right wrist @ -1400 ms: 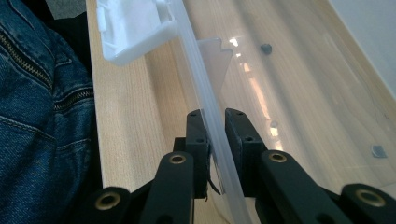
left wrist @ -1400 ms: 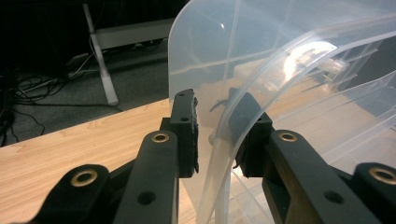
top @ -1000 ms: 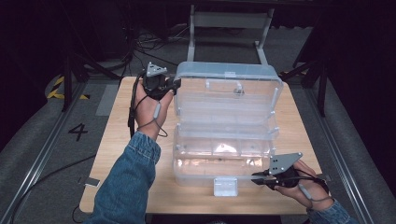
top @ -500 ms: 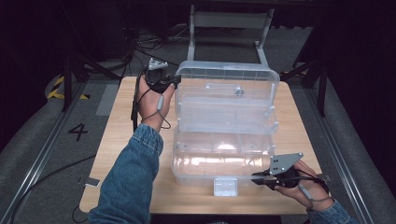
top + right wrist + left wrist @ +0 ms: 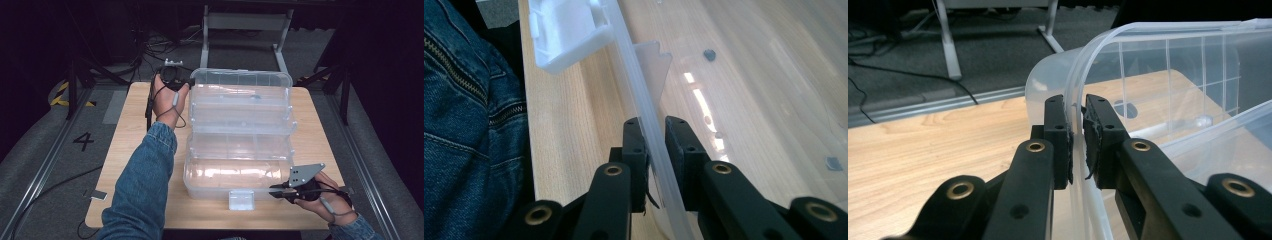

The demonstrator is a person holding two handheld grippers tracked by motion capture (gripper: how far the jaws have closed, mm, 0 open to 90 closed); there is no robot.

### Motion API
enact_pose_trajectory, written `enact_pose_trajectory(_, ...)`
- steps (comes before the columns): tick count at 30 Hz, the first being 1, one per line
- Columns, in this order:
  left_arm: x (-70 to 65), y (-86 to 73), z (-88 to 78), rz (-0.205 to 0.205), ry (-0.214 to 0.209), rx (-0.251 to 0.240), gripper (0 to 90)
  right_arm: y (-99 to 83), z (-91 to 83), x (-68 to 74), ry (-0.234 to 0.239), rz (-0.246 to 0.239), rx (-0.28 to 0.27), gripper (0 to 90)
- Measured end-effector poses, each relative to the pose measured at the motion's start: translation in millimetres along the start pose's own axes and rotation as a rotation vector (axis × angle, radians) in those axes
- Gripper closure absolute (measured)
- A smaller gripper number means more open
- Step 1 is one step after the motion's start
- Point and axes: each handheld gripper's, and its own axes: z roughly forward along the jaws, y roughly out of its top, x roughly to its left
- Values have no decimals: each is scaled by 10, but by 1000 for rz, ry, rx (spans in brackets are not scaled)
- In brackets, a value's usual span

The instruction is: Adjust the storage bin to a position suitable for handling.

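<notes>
Occupying the centre of the wooden table (image 5: 130, 150), the clear plastic organiser box (image 5: 240, 145) stands open, lid raised toward 12 o'clock. Left gripper (image 5: 186, 82) is clenched on the lid's rim at the box's 10 o'clock corner; right gripper (image 5: 278, 189) is clamped on the base's front wall at 5 o'clock, beside the white latch (image 5: 241, 199). Judged light, apparently empty, thin-walled and slick: walls likely flex, so rims and corners offer the stiffest hold.

Left gripper (image 5: 1076, 137) clamped on curved rim of clear plastic organizer box (image 5: 1168, 70); one jaw each side of wall. Light wooden counter (image 5: 923, 150) beneath, left of gripper.
</notes>
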Motion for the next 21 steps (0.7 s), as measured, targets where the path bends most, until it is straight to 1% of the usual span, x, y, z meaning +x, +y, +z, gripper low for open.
enact_pose_trajectory(6,49,16,104,-22,-3,31,813,0,0,0,-1,1,1,803)
enact_pose_trajectory(10,114,-2,178,-47,-17,43,812,1,-1,0,-1,4,1,803)
enact_pose_trajectory(20,213,-37,315,-89,-32,72,811,0,-1,1,0,10,0,802)
enact_pose_trajectory(21,225,-41,331,-87,-34,75,810,0,-1,1,0,10,0,802)
